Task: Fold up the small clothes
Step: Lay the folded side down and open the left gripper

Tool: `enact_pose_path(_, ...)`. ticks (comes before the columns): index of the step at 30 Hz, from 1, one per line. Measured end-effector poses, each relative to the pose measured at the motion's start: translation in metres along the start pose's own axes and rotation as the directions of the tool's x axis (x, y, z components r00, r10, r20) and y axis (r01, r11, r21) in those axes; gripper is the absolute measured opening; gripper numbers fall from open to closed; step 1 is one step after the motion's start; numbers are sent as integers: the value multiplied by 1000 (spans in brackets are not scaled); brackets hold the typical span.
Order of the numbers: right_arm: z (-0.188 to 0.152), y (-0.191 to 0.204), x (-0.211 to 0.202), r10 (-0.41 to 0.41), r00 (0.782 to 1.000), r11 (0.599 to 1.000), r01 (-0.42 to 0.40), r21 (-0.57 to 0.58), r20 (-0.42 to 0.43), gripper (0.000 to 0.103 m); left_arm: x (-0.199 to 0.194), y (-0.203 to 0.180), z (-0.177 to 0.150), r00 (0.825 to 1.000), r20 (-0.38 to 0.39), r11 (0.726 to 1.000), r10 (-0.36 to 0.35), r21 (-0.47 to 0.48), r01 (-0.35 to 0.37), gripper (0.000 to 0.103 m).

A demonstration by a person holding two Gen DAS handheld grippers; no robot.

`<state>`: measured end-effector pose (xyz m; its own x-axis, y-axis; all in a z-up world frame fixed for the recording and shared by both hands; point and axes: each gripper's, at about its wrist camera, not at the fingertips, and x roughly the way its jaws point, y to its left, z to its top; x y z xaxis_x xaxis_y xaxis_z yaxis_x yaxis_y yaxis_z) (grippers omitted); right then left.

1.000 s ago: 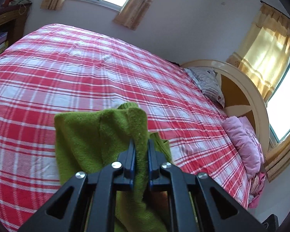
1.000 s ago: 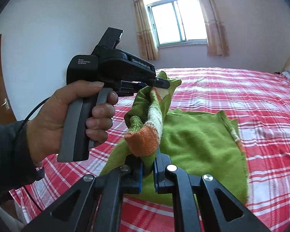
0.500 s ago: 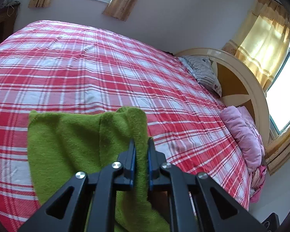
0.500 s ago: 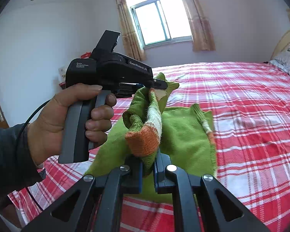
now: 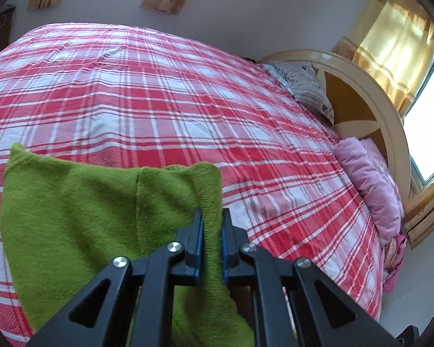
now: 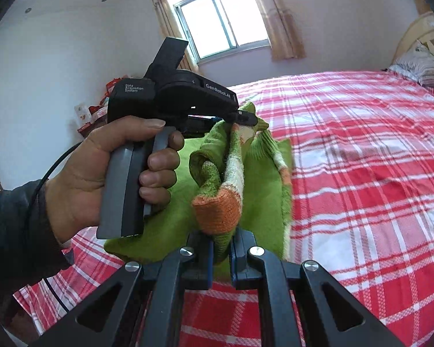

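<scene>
Both grippers are clamped on one green knit sweater (image 5: 81,202) held over a bed w/ red-and-white plaid bedspread (image 5: 165,107). Left gripper (image 5: 211,219), seen from its own cam, has jaws nearly together, pinching a ribbed green edge that rises between the blue-lined pads and drapes back under the tool. Right gripper (image 6: 220,241) likewise stands narrow, gripping a bunched fold at an orange band of the knit.

Left wrist view alone shows the far side of the room: rounded cream-and-tan headboard (image 5: 370,92), a grey patterned pillow (image 5: 306,86), a folded pink blanket (image 5: 370,185) at the bed's edge, yellow curtains (image 5: 390,43). It shows only plain green cloth, spread flat to the left of the jaws on the bedspread.

Right wrist view alone shows the person: a hand (image 6: 101,170) in a dark sleeve wrapped round the grey handle of the left tool, a black cable trailing from it. That view also reveals the sweater's orange and cream stripes, plus a window (image 6: 220,29) w/ beige curtains and red packets on a shelf by the wall.

Readable print on the left tool's black body: "Data Acquisition System" on the rear block, "GenRobot.AI" along the side.

Sweater hangs twisted btwn the two tools, its upper fold at the left tool's tip, lower fold in the right jaws; the rest lies on the bed just behind.
</scene>
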<state>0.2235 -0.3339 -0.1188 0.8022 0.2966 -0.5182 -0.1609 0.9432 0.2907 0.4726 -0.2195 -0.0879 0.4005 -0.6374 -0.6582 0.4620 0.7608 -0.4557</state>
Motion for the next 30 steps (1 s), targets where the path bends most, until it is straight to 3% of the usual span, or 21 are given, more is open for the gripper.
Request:
enact_pose_path(6, -12, -14, 1, 0, 999, 998, 2, 61, -38, 7, 19, -15, -8, 998, -23, 993, 65, 97, -63, 13)
enact_pose_path(11, -21, -25, -3, 27, 997, 993, -18, 117, -76, 7, -5, -31, -17, 995, 31, 979, 96, 178, -100, 32)
enact_pose_path(12, -21, -28, -5, 27, 997, 992, -17, 129, -74, 9, -15, -34, -20, 993, 56, 973, 107, 200, -116, 43)
enact_pose_path(13, -21, -30, -11, 12, 998, 990, -2, 140, -69, 20, -28, -35, -26, 987, 89, 962, 133, 227, -150, 56)
enact_pose_path(14, -21, -29, -14, -15, 998, 991, 24, 134, -65, 29, -41, -35, -32, 982, 121, 953, 147, 248, -173, 59)
enact_pose_path(15, -17, -28, -22, -58, 998, 991, 62, 115, -36, 45, -52, -34, -37, 977, 148, 945, 155, 265, -190, 63)
enact_pose_path(16, -14, -27, -28, -67, 998, 992, 68, 102, -8, 52, -63, -32, -45, 971, 170, 935, 171, 282, -214, 68)
enact_pose_path(18, 2, -25, -35, -71, 997, 994, 69, 87, 29, 52, -79, -25, -61, 952, 210, 913, 222, 300, -278, 75)
enact_pose_path(22, 41, -21, -5, -4, 1000, 996, 5, 84, -7, 52, -96, -7, -90, 920, 251, 871, 301, 320, -373, 79)
enact_pose_path(26, 60, -30, 59, 119, 981, 976, -87, 198, -154, 51, -90, 8, -107, 929, 203, 887, 310, 290, -359, 79)
enact_pose_path(27, 60, -35, 69, 85, 981, 976, -48, 211, -172, 24, -89, 11, -109, 936, 184, 897, 301, 278, -344, 79)
enact_pose_path(28, 58, -42, 77, 43, 981, 974, 1, 225, -192, 15, -87, 14, -112, 941, 164, 905, 297, 266, -333, 79)
enact_pose_path(30, 49, -56, 82, 22, 976, 961, 39, 272, -216, 15, -90, 20, -118, 943, 157, 915, 293, 242, -324, 79)
